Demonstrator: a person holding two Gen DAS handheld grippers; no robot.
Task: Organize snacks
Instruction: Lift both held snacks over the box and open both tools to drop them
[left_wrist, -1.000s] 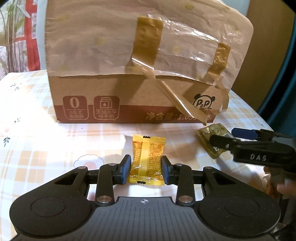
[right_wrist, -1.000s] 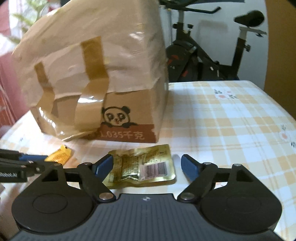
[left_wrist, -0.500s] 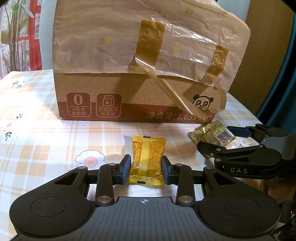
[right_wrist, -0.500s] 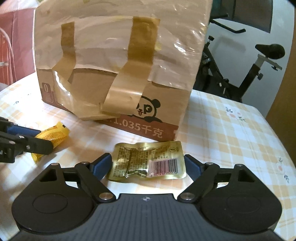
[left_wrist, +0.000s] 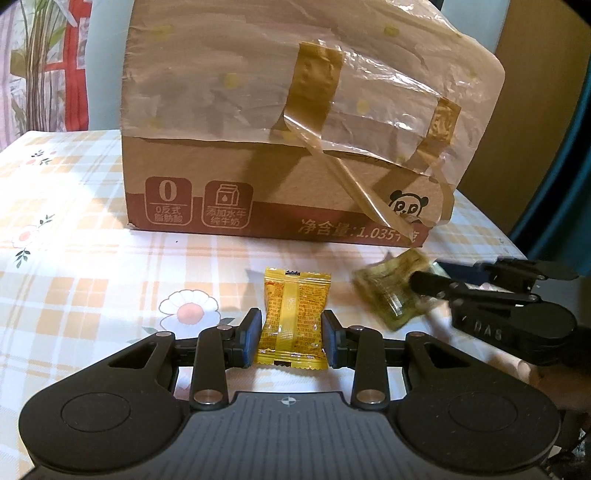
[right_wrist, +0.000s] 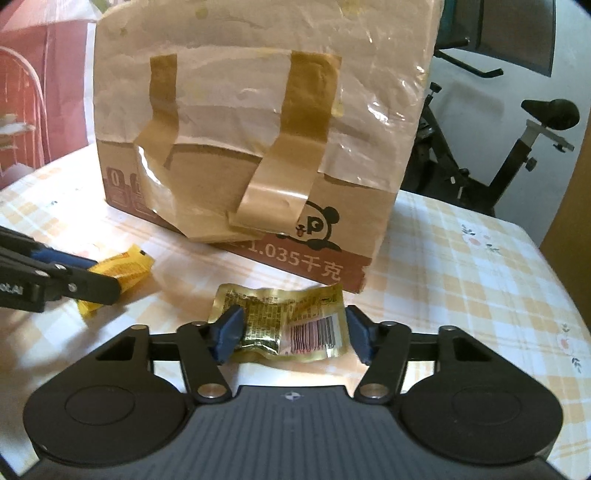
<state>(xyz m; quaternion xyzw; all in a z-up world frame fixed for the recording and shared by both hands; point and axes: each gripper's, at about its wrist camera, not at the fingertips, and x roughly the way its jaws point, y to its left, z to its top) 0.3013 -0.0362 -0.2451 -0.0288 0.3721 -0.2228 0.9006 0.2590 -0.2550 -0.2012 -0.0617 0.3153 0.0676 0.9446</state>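
Note:
A yellow snack packet (left_wrist: 293, 314) lies flat on the checked tablecloth, and my left gripper (left_wrist: 291, 338) is shut on its two long sides. To its right lies a gold foil snack packet (left_wrist: 388, 291), blurred in the left wrist view, where my right gripper (left_wrist: 430, 275) reaches in over it. In the right wrist view the right gripper (right_wrist: 291, 334) has its jaws closing on the gold packet (right_wrist: 280, 314). The blue pads press its ends and the foil buckles upward. At the left edge are the left gripper (right_wrist: 105, 277) and the yellow packet (right_wrist: 122, 269).
A tall cardboard box (left_wrist: 280, 122) with loose tape strips and a panda logo stands just behind both packets. The table (left_wrist: 74, 221) has a flowered checked cloth. An exercise bike (right_wrist: 517, 147) stands beyond the table's far right edge.
The right gripper's jaws have come in from wide apart onto the gold packet, which now buckles. The left gripper keeps its hold on the yellow packet.

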